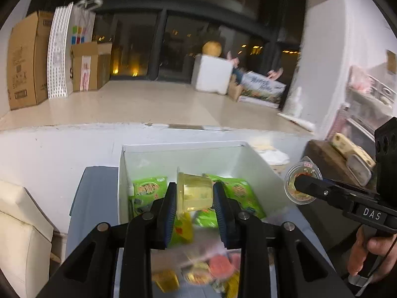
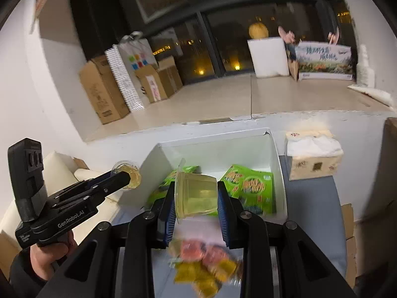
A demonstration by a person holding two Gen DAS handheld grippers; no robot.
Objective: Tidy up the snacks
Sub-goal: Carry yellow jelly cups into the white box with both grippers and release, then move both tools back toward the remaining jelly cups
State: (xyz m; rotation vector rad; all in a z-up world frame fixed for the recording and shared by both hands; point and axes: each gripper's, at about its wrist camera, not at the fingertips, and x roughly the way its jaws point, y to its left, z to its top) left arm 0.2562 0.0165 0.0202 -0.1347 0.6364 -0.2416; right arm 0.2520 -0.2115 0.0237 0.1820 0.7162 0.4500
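My left gripper (image 1: 194,197) is shut on a yellow jelly cup (image 1: 193,193), held on its side above the front of the white box (image 1: 178,146). My right gripper (image 2: 196,196) is shut on another yellow jelly cup (image 2: 196,193), also over the box's (image 2: 279,164) front edge. Green snack packets (image 1: 148,190) (image 2: 250,186) lie inside the box. Each gripper shows in the other's view: the right one (image 1: 301,186) with its cup at the box's right, the left one (image 2: 127,177) at the box's left. A blurred pile of red and yellow snacks (image 1: 211,270) (image 2: 206,265) lies below on the grey surface.
A tissue box (image 2: 312,156) stands right of the white box. A cream cushion (image 1: 19,223) lies at the left. A dark board with a cheese-like block (image 1: 347,154) sits at the right. Cardboard boxes (image 1: 27,59) stand on the floor beyond.
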